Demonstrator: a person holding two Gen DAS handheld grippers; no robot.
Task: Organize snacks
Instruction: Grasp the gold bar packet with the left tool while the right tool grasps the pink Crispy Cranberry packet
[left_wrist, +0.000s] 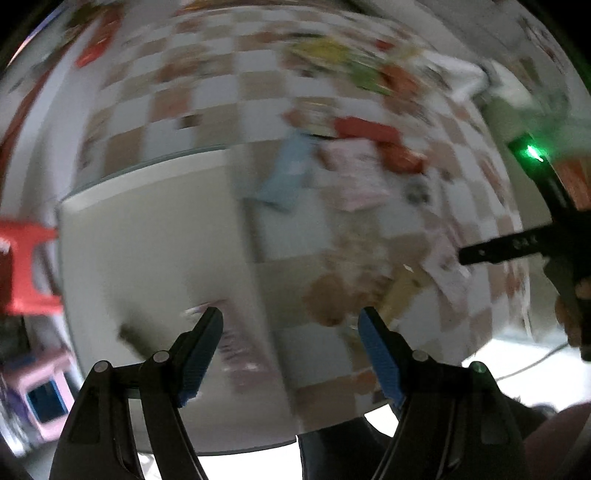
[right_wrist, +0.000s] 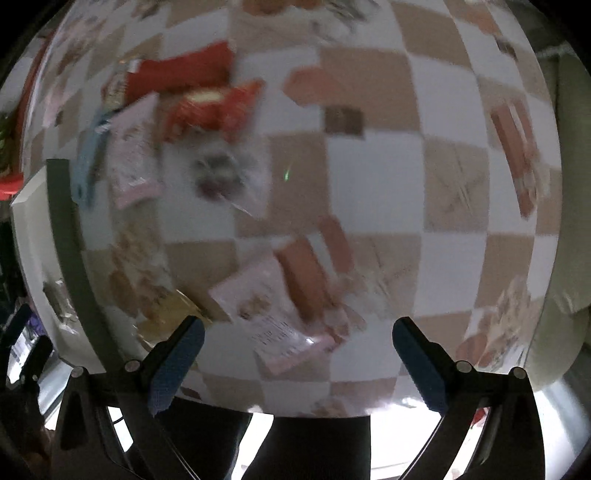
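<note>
Both views are blurred by motion. Snack packets lie scattered on a checkered tablecloth (right_wrist: 369, 177). In the right wrist view a pink packet (right_wrist: 269, 310) lies just ahead of my open, empty right gripper (right_wrist: 297, 332), with an orange packet (right_wrist: 306, 273) beside it, a red bag (right_wrist: 214, 107) and another pink packet (right_wrist: 133, 151) farther off. My left gripper (left_wrist: 291, 317) is open and empty above a white tray (left_wrist: 155, 236), where a small packet (left_wrist: 236, 343) lies near the fingers. The left wrist view shows a light blue packet (left_wrist: 288, 170), a pink one (left_wrist: 354, 173) and a red one (left_wrist: 376, 136).
The right gripper's black body (left_wrist: 546, 236) with a green light shows at the right of the left wrist view. A red stool (left_wrist: 26, 266) and a pink stool (left_wrist: 40, 395) stand left of the table. The tray's edge (right_wrist: 66, 236) runs along the left of the right wrist view.
</note>
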